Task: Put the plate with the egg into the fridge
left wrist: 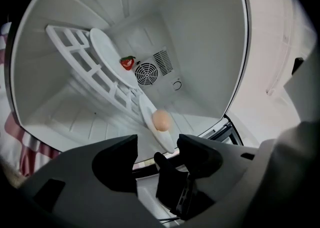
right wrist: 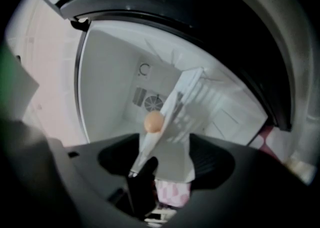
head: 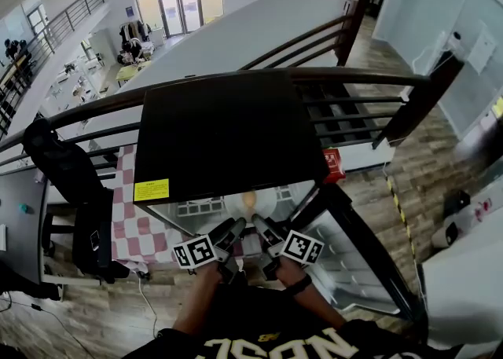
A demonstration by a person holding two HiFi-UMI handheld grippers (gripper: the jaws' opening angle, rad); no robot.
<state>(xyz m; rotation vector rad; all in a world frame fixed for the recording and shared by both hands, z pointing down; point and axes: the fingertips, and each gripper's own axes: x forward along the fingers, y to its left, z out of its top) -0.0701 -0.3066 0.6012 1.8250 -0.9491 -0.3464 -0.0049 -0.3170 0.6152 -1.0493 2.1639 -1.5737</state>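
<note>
Wide open and empty, the left gripper [left wrist: 157, 148] and right gripper [right wrist: 165, 153] face the plate [left wrist: 168, 140].

The jaws of the left gripper [left wrist: 157, 143] are matt black plastic. Beyond them the fridge [left wrist: 200, 37] walls and slatted shelf [left wrist: 82, 55] are smooth, faintly glossy white plastic. The plate [left wrist: 167, 140] just ahead looks glazed white, and the egg [left wrist: 161, 120] on it is matt-shelled.

Yellow sticker [head: 152, 190] on top of black fridge [head: 228, 130], print too small to read; white shirt lettering [head: 275, 347] cut off, unreadable.
</note>
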